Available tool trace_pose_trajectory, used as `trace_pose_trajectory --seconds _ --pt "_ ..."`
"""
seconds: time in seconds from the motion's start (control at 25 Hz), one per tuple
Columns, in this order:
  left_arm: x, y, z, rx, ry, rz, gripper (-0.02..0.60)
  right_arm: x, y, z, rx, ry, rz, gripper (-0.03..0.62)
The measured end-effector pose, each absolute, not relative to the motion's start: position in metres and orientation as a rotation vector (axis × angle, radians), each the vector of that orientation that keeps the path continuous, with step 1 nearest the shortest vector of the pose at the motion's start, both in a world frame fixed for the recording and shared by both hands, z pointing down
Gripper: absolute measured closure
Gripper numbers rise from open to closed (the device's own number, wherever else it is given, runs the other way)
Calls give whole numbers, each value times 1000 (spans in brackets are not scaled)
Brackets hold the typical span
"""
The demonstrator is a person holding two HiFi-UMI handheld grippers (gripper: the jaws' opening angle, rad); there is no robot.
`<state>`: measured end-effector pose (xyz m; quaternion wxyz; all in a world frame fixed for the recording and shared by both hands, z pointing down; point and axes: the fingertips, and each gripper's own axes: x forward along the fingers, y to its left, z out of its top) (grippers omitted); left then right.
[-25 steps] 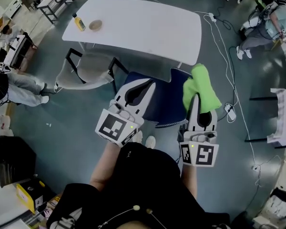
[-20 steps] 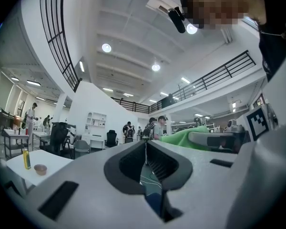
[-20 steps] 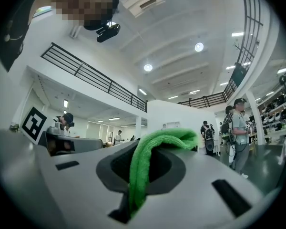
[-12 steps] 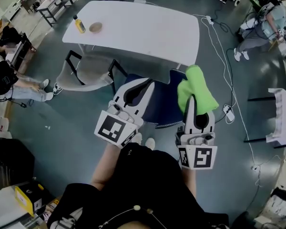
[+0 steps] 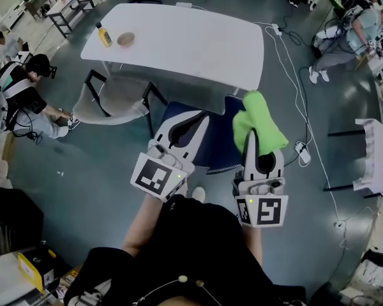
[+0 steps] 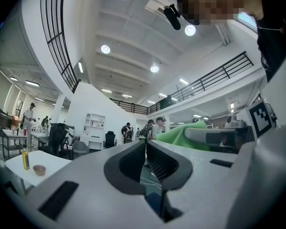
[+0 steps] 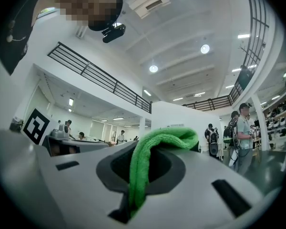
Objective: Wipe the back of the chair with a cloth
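Note:
A bright green cloth sticks up from my right gripper, whose jaws are shut on it. In the right gripper view the cloth folds over between the fingers of that gripper. Below both grippers stands a dark blue chair with a pale edge, mostly hidden by them. My left gripper hangs beside the right one over the chair, shut with nothing in it. The left gripper view shows its jaws pressed together, and the cloth off to the right.
A white table with a yellow bottle and a small bowl stands beyond the chair. A grey armchair sits to its left. Cables run across the floor on the right, near a white chair. People stand at the left and the top right.
My right gripper has shifted slightly left with the cloth, closer to the left gripper. The left gripper has stayed put. The person at the far left has changed position.

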<state>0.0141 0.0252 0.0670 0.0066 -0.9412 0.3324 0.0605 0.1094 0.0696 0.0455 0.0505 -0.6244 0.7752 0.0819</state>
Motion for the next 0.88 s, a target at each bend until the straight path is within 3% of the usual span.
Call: trace_pose_trajectory --seconds 0.88 --pt "11 31 74 -2972 1030 173 568 98 73 57 -1900 2386 187 576"
